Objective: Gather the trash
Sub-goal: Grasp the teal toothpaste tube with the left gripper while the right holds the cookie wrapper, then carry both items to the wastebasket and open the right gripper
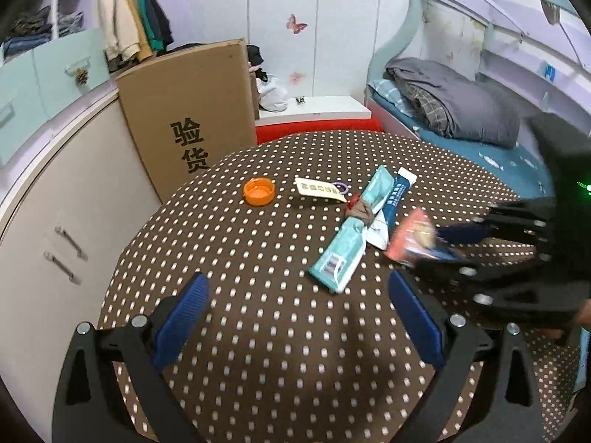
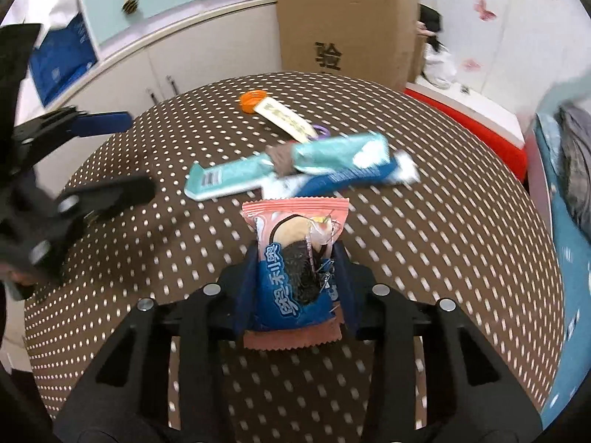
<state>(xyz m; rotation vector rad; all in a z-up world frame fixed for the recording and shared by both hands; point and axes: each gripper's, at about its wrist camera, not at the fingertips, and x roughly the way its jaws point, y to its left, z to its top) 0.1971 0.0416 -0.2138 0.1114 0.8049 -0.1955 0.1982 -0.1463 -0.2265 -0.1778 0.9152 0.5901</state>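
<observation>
We see a brown polka-dot tablecloth with the trash spread over its middle. Left to right in the left wrist view: cardboard box standing behind the table edge, then orange bottle cap, cream paper tag with a purple ring behind it, teal wrapper lying diagonally across a blue-and-white packet (a brown scrap sits where they cross). Left gripper hangs over bare cloth near the teal wrapper, jaws spread wide, nothing between the blue pads. Right gripper comes in from the right edge; its pads are pressed onto a pink-and-blue cookie wrapper, which sticks out past the fingertips, just beside the blue-and-white packet. We can't tell if the wrapper's far end touches the cloth.
</observation>
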